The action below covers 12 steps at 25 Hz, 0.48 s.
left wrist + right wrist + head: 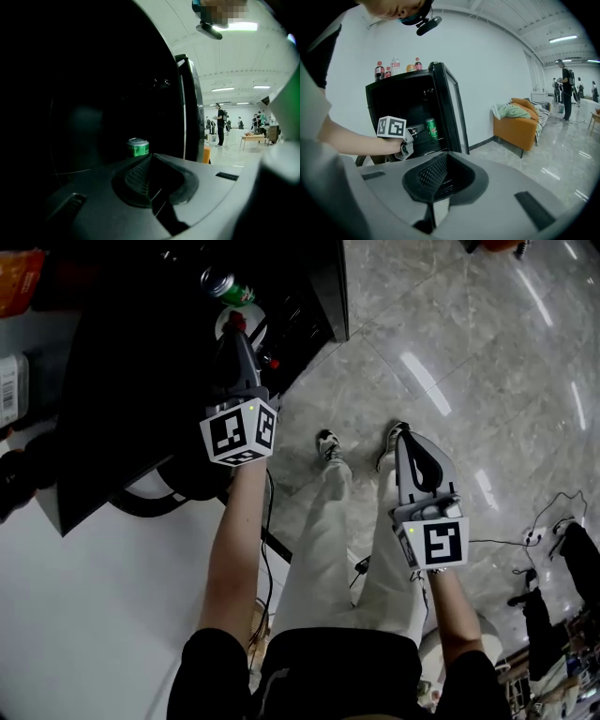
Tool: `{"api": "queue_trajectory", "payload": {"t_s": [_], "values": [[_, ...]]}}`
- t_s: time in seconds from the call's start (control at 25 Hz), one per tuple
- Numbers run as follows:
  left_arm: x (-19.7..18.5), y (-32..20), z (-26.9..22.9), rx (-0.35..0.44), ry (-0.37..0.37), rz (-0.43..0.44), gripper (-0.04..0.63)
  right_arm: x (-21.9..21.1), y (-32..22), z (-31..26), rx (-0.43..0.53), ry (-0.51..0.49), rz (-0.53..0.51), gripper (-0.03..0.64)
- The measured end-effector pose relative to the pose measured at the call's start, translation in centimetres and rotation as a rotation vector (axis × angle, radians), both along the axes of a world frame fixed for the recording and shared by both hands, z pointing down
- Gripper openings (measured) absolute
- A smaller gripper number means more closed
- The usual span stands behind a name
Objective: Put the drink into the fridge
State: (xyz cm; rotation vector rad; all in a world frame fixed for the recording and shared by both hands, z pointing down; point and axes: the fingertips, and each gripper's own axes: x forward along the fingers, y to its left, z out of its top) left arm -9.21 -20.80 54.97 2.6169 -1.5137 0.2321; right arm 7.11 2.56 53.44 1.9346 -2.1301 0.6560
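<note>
A green drink can (228, 287) stands upright on a shelf inside the dark open fridge (393, 101). My left gripper (237, 324) points at the can from just in front of the shelf, its jaws shut and empty, apart from the can. In the left gripper view the can (138, 146) shows just beyond the shut left gripper (150, 157). The right gripper view shows the can (431, 128) with the left gripper (422, 126) beside it. My right gripper (401, 430) hangs over the floor away from the fridge, shut and holding nothing.
Several bottles (396, 68) stand on top of the fridge. The fridge's right wall edge (190, 108) is close to the can. An orange sofa (520, 124) sits to the right by the wall. Cables (534, 535) lie on the marble floor. People stand far off (219, 124).
</note>
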Motion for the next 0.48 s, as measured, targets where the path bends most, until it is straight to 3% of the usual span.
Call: {"api": "queue_trajectory", "payload": {"t_s": [0.48], "values": [[4.7,8.4,-10.8,0.009,0.084,0.149,0.009,1.5,-1.8,-7.2,0.073,-0.013,-0.068,0.014]]}}
